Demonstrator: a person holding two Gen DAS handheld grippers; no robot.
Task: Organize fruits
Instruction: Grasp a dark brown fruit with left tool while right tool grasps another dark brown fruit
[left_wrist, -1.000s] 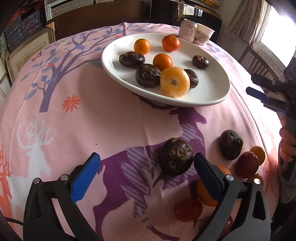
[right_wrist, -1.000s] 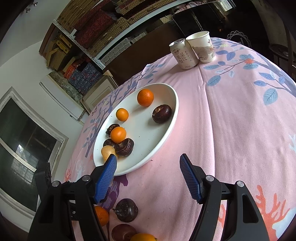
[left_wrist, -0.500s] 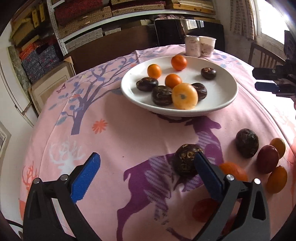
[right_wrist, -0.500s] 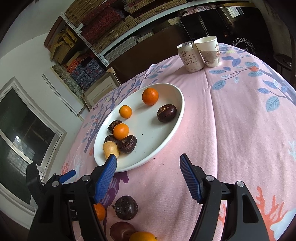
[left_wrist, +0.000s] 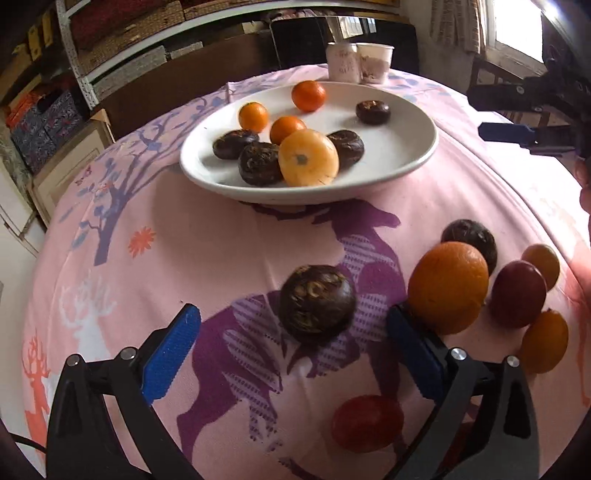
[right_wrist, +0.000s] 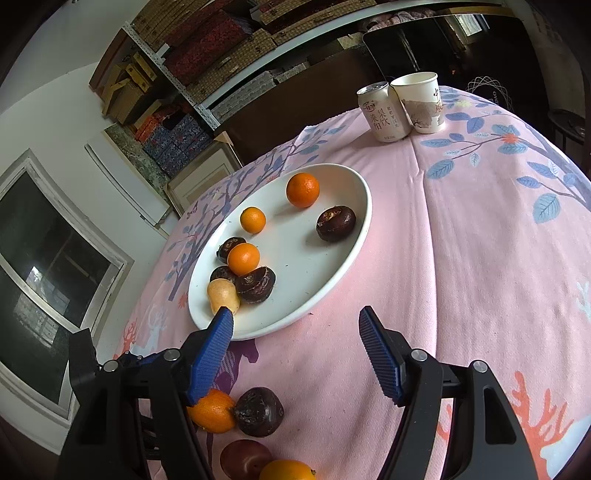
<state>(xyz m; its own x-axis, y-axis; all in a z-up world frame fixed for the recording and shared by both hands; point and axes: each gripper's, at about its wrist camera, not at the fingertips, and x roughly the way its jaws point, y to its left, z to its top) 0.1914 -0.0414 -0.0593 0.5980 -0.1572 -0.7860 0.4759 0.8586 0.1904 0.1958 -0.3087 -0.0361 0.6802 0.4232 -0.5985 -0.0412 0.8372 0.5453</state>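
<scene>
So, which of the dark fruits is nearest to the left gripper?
The dark fruit alone on the purple deer print, lying between the open left gripper's fingers. The other dark ones are farther away.

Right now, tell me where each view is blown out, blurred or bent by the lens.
Left wrist view: window at upper right is blown out, the whole frame is slightly soft with motion blur, and the tablecloth bulges like a dome. Right wrist view: sharper and evenly lit, the shelves curve strongly, and the black corners are lens vignette.
</scene>
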